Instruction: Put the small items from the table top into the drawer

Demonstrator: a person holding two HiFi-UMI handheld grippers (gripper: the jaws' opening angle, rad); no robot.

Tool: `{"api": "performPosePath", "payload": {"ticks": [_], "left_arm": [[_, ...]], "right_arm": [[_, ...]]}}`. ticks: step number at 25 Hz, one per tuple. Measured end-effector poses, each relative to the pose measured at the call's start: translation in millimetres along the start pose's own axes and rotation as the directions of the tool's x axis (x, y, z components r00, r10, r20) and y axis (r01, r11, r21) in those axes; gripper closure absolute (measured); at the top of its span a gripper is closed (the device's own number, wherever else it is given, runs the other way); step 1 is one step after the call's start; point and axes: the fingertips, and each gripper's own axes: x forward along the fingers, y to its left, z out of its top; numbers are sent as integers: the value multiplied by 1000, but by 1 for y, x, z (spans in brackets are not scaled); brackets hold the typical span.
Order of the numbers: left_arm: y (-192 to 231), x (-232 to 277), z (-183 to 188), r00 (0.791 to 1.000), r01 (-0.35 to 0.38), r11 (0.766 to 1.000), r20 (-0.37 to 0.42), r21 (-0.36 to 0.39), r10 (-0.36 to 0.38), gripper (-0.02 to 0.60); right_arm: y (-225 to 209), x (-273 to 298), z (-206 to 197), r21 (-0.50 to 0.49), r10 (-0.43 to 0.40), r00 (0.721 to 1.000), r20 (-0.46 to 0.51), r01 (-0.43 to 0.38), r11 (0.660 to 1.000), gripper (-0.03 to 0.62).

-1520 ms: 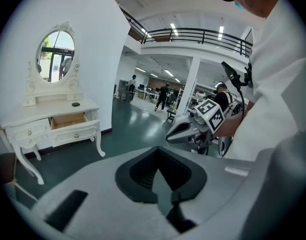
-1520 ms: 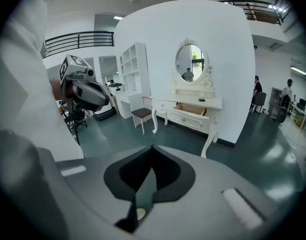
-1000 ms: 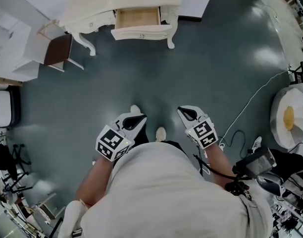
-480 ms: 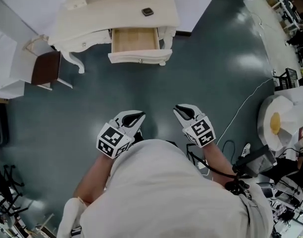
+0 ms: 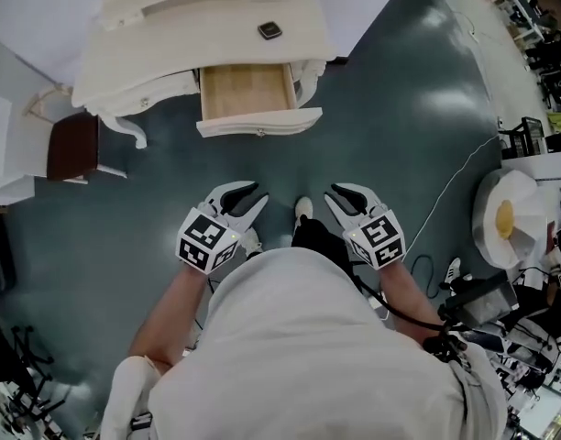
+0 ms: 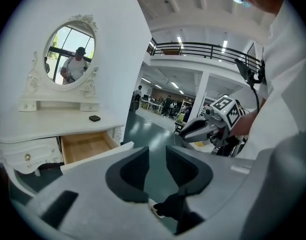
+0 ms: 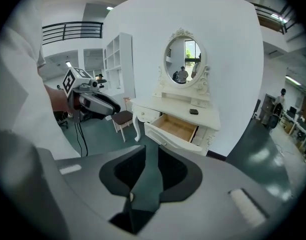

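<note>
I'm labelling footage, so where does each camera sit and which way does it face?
Head view: on the person's head, steeply down at floor, dressing table, torso, forearms, left gripper, right gripper.
Left gripper view: on the left gripper, between its empty, opening jaws; table left, right gripper ahead.
Right gripper view: on the right gripper, between its empty, opening jaws, facing the table.
Shared: all show the open drawer.

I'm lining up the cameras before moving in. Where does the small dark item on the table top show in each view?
Head view: item near the top centre, just beyond the open drawer.
Left gripper view: item left of centre, under the mirror.
Right gripper view: item right of centre, under the mirror.
Shared landmark: the open drawer, directly in front of the item.
</note>
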Motion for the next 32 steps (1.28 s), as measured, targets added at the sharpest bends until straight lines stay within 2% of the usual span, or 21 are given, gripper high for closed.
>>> {"api": "performPosePath", "payload": {"ticks": [5,9,15,20,25,32], "left_arm": [[55,44,33,998,-54,998,-12,23,54,457],[112,93,64,989,-136,990,-53,36,138,435],[197,169,114,960,-242,968,-131,60,248,394],[260,232,142,930,-298,951,-199,80,309,371],[313,273,146,900,-321,941,-276,104,338,348],[380,322,159,880,-289,944,-345,157,327,296]], "right_arm": [[-52,27,18,16,21,999,26,-21,1000,492],[-121,53,39,12,49,997,52,-50,999,453],[-226,81,72,-28,123,991,57,-122,992,445],[-301,98,65,-25,183,983,24,-183,983,444],[-344,104,52,0,210,978,4,-210,978,442],[-383,101,37,59,169,985,-28,-167,984,437]]}}
